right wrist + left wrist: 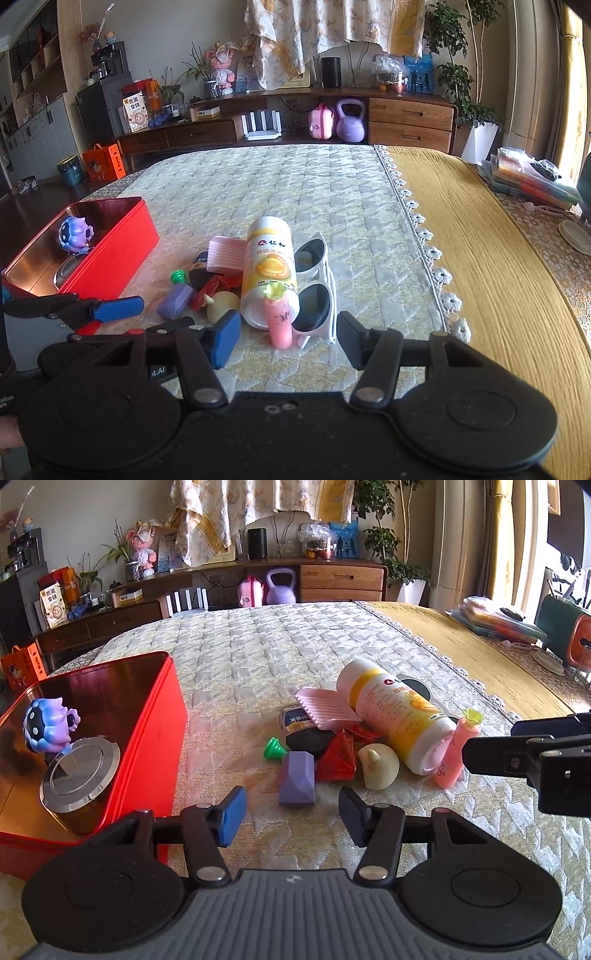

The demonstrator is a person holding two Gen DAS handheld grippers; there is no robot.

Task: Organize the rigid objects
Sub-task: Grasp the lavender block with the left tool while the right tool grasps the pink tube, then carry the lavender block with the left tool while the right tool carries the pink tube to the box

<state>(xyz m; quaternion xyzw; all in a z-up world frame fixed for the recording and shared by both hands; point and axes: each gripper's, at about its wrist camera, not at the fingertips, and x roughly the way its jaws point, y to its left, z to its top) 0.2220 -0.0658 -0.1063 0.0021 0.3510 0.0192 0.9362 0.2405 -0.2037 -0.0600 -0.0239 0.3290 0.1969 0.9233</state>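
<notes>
A pile of small objects lies on the quilted cloth: a white and yellow bottle [397, 716] [269, 271] on its side, a pink tube [454, 755] [279, 323], a purple block [297, 783] [175, 301], a cream shape [378, 766], a red packet [338, 757], a pink comb [325, 707], a green cone [274, 748] and white sunglasses [316, 291]. A red tin box [162, 716] [122, 251] at the left holds a blue-purple toy [48, 723] and a round metal tin [79, 775]. My left gripper [291, 818] is open, just before the purple block. My right gripper [288, 341] is open, just before the pink tube.
A yellow cloth [498, 258] covers the table's right part behind a lace edge. Stacked folders [532, 177] lie at the far right. A wooden sideboard [295, 118] with plants, a kettlebell and boxes stands behind the table.
</notes>
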